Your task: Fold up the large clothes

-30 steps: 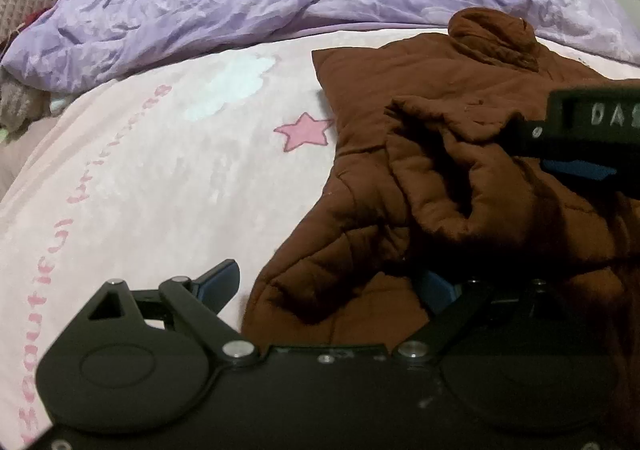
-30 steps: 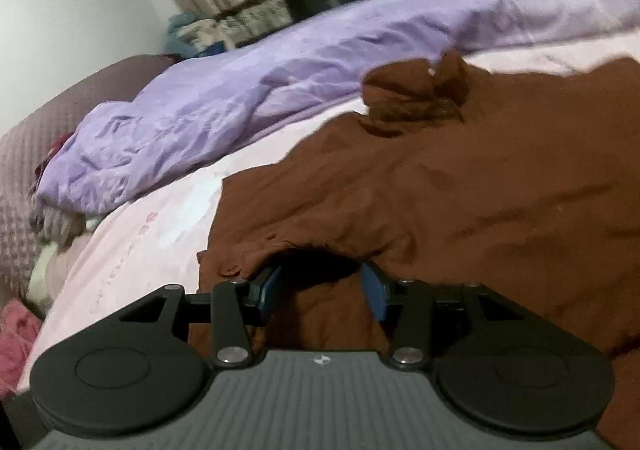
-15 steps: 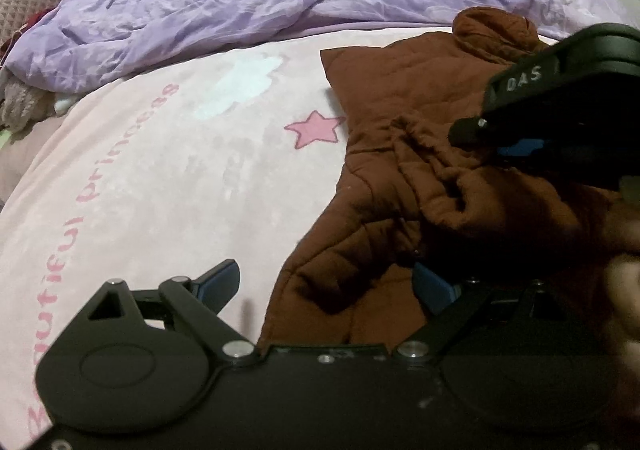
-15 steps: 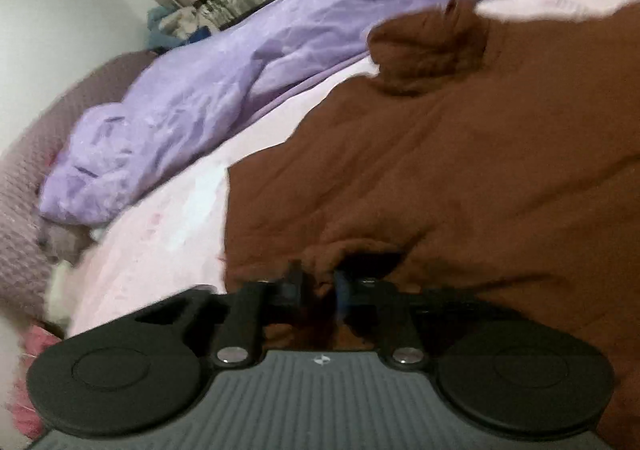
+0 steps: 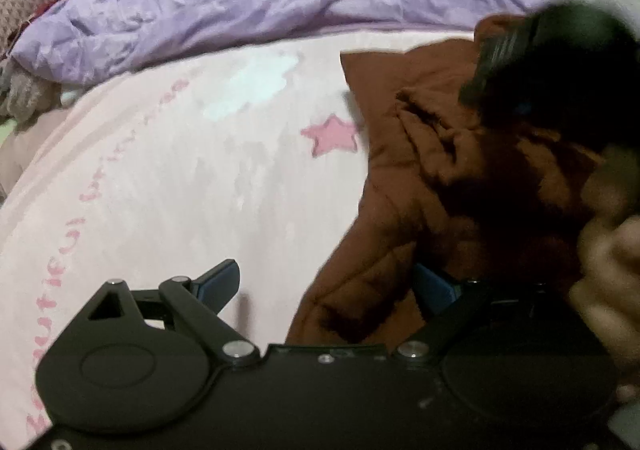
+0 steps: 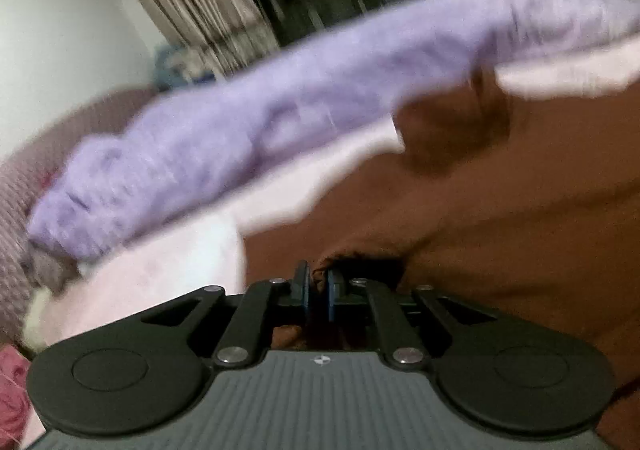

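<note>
Closest to me, in the lower middle of the right wrist view, my right gripper (image 6: 318, 292) has its two blue pads pressed almost together on a pinch of the brown jacket (image 6: 500, 234), a bit of its edge caught between them. From there the jacket spreads over the right half of that frame, its bunched collar or hood rising as a lump in the upper right. In the left wrist view my left gripper (image 5: 324, 284) sits at the bottom, its jaws standing wide apart: the left finger (image 5: 218, 282) hangs over the bare pink bedsheet (image 5: 160, 177), the right one lies against the jacket's near hem, and the pads press on nothing. The jacket (image 5: 420, 177) fills the right side of this frame, quilted and crumpled, and my right gripper shows above it as a dark blurred shape in the upper right, with my hand (image 5: 608, 262) blurred at the right edge. On the sheet left of the jacket is a pink star (image 5: 332, 135), just beside the jacket's edge, and pink lettering curves down the left. Farther back a rumpled purple duvet (image 5: 260, 5) runs across the top, and behind it hang curtains (image 6: 208, 1).
</note>
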A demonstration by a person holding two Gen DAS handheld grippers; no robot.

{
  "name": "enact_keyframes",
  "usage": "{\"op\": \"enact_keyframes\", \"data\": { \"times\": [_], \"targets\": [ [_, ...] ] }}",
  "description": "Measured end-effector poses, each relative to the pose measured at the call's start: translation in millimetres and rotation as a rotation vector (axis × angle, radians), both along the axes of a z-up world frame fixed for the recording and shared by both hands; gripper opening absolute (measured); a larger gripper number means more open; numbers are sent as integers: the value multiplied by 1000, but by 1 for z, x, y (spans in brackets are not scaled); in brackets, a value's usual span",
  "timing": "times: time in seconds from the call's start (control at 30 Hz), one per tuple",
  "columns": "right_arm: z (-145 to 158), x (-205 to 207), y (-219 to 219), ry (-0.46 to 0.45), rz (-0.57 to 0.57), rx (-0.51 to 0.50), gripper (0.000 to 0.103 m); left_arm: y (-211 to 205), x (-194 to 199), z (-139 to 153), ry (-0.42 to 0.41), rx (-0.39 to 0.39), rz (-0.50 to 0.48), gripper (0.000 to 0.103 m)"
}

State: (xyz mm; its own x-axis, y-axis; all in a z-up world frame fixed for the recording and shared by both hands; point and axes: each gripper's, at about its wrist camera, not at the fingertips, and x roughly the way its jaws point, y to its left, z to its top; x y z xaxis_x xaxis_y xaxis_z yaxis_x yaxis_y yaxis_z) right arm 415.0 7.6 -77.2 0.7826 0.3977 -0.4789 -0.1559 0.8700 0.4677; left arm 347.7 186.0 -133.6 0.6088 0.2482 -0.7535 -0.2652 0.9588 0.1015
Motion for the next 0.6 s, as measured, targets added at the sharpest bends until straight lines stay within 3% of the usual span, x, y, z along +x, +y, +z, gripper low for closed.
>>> {"op": "enact_keyframes", "data": {
  "times": [0.1, 0.27, 0.37, 0.5, 0.6],
  "targets": [
    [-19, 5, -3, 19, 3, 13, 11, 2, 0, -3, -2, -11, 8, 98],
    [5, 5, -8, 39, 47, 1, 43, 0, 0, 3, -1, 5, 13, 96],
    [28, -16, -22, 36, 94, -38, 59, -3, -6, 12, -19, 15, 24, 96],
    [55, -56, -49, -43, 103, -166, 61, -13, -19, 26, -50, 9, 17, 96],
    [59, -82, -77, -81, 82, -255, 47, -24, -32, 33, -64, 27, -19, 96]
  ]
}}
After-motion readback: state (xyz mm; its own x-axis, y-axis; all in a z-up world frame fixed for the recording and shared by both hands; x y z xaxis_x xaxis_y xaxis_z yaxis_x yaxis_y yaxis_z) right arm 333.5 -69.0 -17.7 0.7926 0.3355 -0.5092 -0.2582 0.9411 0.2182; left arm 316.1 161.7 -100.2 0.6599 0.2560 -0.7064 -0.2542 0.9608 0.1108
